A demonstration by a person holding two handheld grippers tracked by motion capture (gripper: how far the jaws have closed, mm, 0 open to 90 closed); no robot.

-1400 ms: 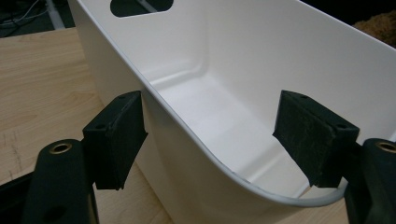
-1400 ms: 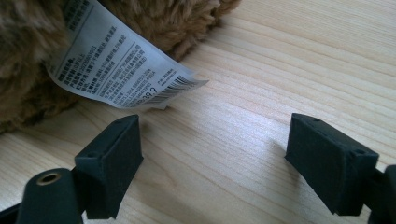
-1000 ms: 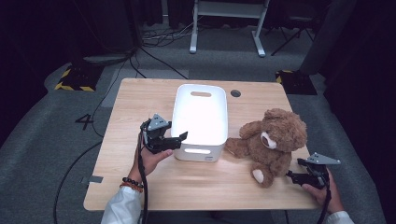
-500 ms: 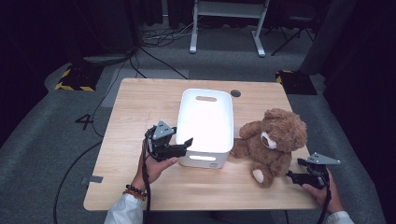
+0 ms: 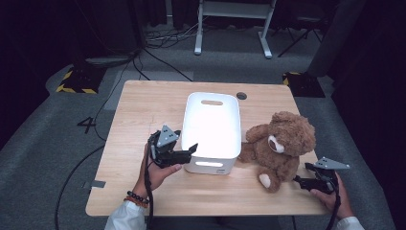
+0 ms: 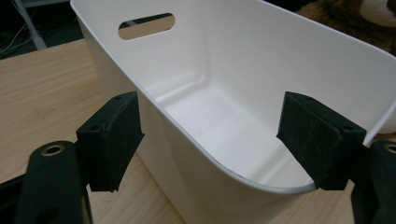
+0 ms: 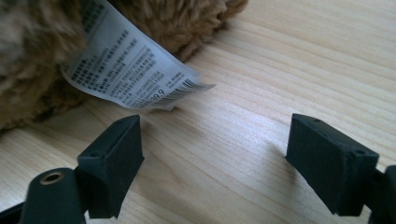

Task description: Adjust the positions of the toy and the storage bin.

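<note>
Wearing white sleeves (image 5: 125, 219) and a dark beaded bracelet (image 5: 135, 197) on the left wrist. Carrying matte black grippers, left gripper (image 5: 184, 154) and right gripper (image 5: 300, 181), each topped by a grey three-cornered plate, trailing black cables, showing blocky rough-faced pads (image 6: 112, 140) and brass-ringed screw holes.

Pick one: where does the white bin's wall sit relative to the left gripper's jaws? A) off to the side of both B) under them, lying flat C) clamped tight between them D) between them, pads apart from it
D: in the left gripper view the white bin wall runs between the two open jaws of the left gripper, with a gap at each pad.
</note>
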